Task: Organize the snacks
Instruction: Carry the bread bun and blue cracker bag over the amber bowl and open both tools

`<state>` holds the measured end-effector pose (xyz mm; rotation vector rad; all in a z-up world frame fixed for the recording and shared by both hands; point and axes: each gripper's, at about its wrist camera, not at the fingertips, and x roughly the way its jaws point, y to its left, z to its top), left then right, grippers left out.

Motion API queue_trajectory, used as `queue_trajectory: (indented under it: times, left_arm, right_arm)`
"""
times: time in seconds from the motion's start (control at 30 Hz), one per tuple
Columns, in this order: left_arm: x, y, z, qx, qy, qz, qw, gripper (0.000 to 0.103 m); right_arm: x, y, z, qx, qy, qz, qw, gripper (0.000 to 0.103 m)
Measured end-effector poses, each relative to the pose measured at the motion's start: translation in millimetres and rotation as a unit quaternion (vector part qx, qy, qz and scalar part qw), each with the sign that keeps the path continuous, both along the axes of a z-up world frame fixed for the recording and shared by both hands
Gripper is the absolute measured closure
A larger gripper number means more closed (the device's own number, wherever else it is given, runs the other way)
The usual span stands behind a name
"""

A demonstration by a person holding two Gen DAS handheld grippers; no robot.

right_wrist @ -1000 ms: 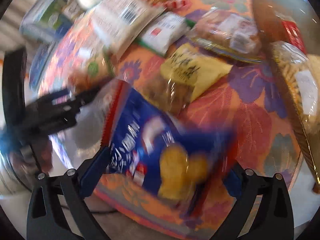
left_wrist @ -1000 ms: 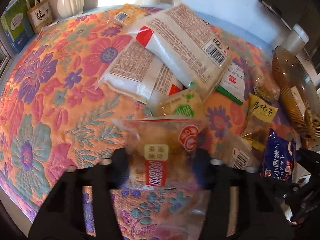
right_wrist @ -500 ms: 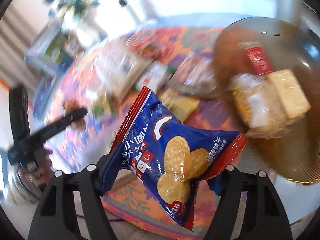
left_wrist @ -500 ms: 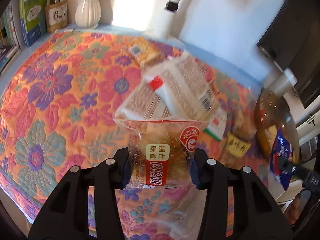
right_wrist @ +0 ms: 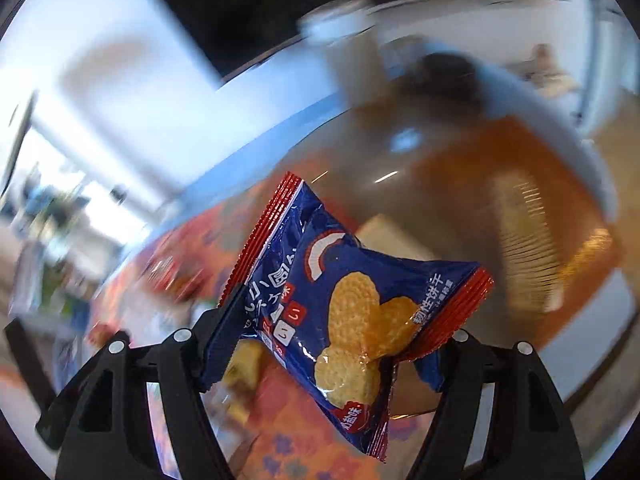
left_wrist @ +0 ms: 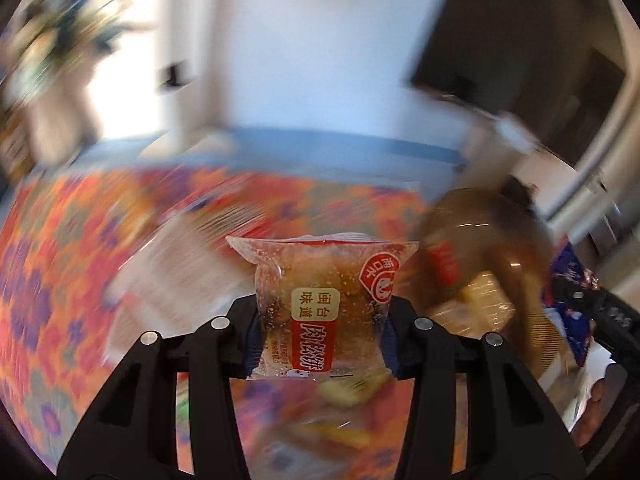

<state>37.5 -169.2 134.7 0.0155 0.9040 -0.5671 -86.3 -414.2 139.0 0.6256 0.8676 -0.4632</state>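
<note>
My left gripper is shut on a clear pastry packet with a red label, held up above the flowered table. My right gripper is shut on a blue biscuit packet with red crimped ends, held in the air just in front of the amber glass bowl. The bowl also shows in the left wrist view at the right, with packets inside. The blue packet shows there too, at the bowl's right side.
Several blurred snack packets lie on the flowered cloth behind the pastry. A white cylinder stands behind the bowl. A dark screen is at the back right. The blue table edge runs along the far side.
Both grippers have lifted their packets higher and swung right towards the amber bowl. The bowl now fills the right wrist view. Both views are blurred by motion.
</note>
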Motion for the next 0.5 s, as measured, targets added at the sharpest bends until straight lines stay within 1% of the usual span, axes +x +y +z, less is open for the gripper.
queue_trajectory:
  times: [0.1, 0.17, 0.23, 0.33, 0.4, 0.5]
  left_arm:
    - [-2, -50, 17, -0.002, -0.016, -0.058, 0.9982, 0.057]
    - [-5, -77, 23, -0.001, -0.016, -0.090, 0.9958, 0.057]
    - [-11, -106, 26, 0.010, -0.016, -0.125, 0.9920, 0.057]
    - [-22, -134, 27, 0.022, -0.018, -0.151, 0.9881, 0.056]
    - [-27, -146, 26, 0.022, -0.011, -0.163, 0.9863, 0.057]
    - [-27, -153, 23, 0.023, -0.003, -0.168, 0.9856, 0.056]
  right_arm:
    - [-4, -10, 10, -0.039, 0.016, -0.031, 0.999, 0.031]
    - [-6, -14, 19, -0.067, 0.022, -0.043, 0.997, 0.031]
    - [-10, -16, 25, -0.089, 0.027, -0.049, 0.994, 0.031]
    - [-14, -12, 35, -0.136, 0.044, -0.058, 0.988, 0.031]
    - [-14, -11, 37, -0.145, 0.053, -0.069, 0.986, 0.031]
    - [-21, -18, 37, -0.124, 0.054, -0.082, 0.987, 0.031]
